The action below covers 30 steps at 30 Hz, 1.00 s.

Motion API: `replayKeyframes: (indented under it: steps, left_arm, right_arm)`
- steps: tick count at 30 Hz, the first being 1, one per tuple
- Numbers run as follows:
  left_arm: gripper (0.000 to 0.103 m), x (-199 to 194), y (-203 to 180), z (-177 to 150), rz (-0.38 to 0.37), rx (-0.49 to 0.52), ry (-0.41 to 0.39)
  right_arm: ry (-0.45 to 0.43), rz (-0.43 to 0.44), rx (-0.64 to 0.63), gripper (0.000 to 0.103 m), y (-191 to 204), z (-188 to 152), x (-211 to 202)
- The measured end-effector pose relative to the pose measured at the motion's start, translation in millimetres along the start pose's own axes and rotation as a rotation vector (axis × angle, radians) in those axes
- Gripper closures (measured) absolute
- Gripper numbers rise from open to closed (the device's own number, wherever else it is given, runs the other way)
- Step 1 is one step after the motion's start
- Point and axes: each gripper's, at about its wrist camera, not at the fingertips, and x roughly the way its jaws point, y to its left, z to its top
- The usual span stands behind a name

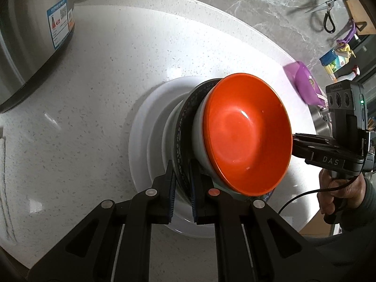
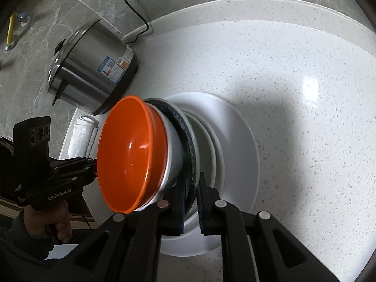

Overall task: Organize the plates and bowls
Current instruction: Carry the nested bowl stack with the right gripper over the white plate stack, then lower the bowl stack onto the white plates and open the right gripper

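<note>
Orange bowl (image 1: 246,134) nested in dark-rimmed bowl (image 1: 182,127), above white plate (image 1: 141,141) on speckled counter (image 1: 94,94), left gripper (image 1: 182,188) and right gripper (image 2: 190,202) each clenched on dark rim, steel cooker (image 2: 94,65) behind.

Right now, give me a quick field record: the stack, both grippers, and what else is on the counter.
stack: orange bowl on top, nested in a dark-rimmed bowl, over a large white plate
left gripper: shut on the dark-rimmed bowl's near edge
right gripper: shut on the same rim, opposite side
contact with plate: cannot tell whether the bowls rest on it or hang just above
counter: white speckled
other items: steel cooker, purple dish, scissors on the wall
</note>
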Motion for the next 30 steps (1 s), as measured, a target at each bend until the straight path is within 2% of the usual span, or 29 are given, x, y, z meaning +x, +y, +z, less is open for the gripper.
replayKeyframes:
  steps: [11,19,21,25,27,28,29,30]
  left_arm:
    - [0.092,0,-4,3,0.001,-0.012,-0.012]
    - [0.09,-9,0,-7,0.001,-0.001,-0.026]
    - [0.084,-10,1,-9,0.009,0.0,-0.033]
    - [0.05,-12,9,-11,0.042,-0.012,-0.049]
    - [0.04,-15,13,-12,0.037,-0.021,-0.063]
    - [0.035,-19,14,-12,0.037,-0.025,-0.075]
    - [0.029,-23,14,-13,0.039,-0.024,-0.088]
    - [0.027,-28,14,-14,0.035,-0.024,-0.105]
  right_arm:
    - [-0.011,-0.013,0.008,0.09,1,-2,3]
    - [-0.037,-0.03,0.005,0.089,2,-8,1]
    - [-0.045,-0.035,0.004,0.089,3,-9,0]
    - [-0.078,-0.049,0.01,0.091,2,-10,-1]
    - [-0.093,-0.055,0.014,0.09,2,-9,-2]
    - [-0.102,-0.063,0.015,0.087,2,-9,-4]
    - [-0.109,-0.074,0.017,0.078,1,-8,-5]
    - [-0.115,-0.09,0.026,0.073,0,-9,-8]
